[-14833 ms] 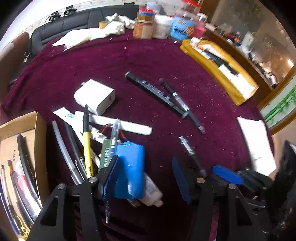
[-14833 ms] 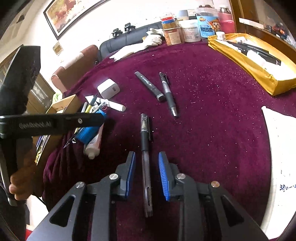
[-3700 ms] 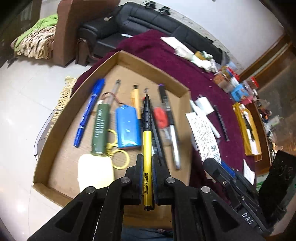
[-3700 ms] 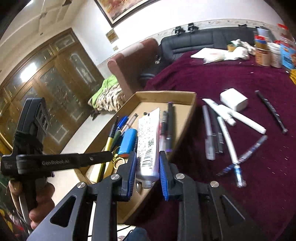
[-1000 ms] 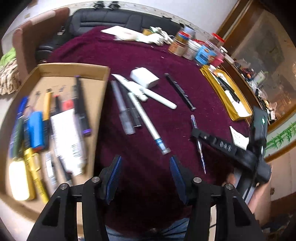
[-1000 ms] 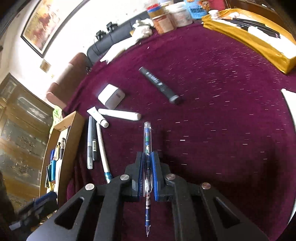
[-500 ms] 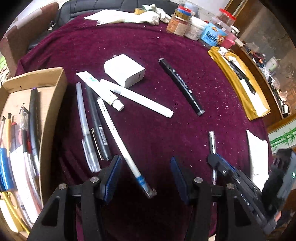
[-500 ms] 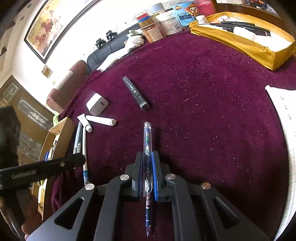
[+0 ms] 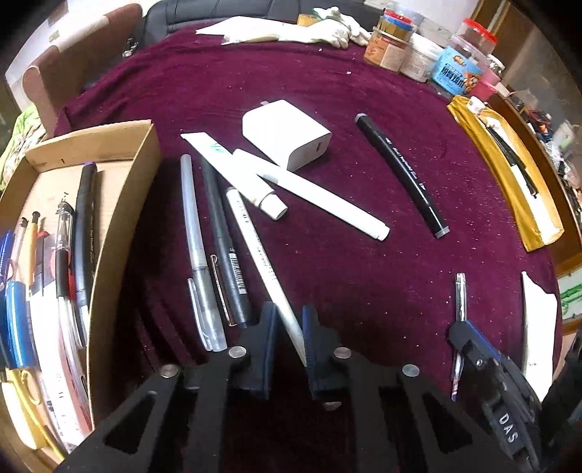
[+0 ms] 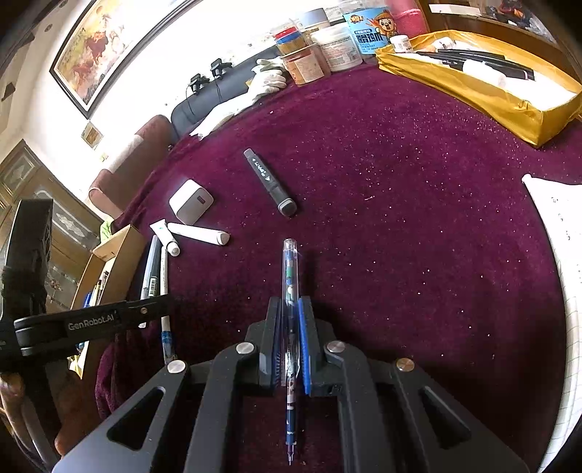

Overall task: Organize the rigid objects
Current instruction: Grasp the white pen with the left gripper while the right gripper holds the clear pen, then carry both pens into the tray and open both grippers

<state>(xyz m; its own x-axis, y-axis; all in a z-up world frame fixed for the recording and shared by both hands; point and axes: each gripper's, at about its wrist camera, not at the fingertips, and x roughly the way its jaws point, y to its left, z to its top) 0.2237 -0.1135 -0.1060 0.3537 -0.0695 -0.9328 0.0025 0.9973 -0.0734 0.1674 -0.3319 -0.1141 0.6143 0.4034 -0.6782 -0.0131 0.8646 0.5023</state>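
Closing left gripper [image 9: 287, 334] on white pen [image 9: 260, 251] near table's box-side edge, seemingly pinched; right gripper [image 10: 290, 342] clamped on clear pen [image 10: 290, 291]. Next: lift, carry to cardboard box [image 9: 120, 203].

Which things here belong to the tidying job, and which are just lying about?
Job: cardboard box; white pen between the closing left gripper fingers; clear pen in the right gripper; black marker; charger.
Lying about: jars; gloves; yellow envelope.
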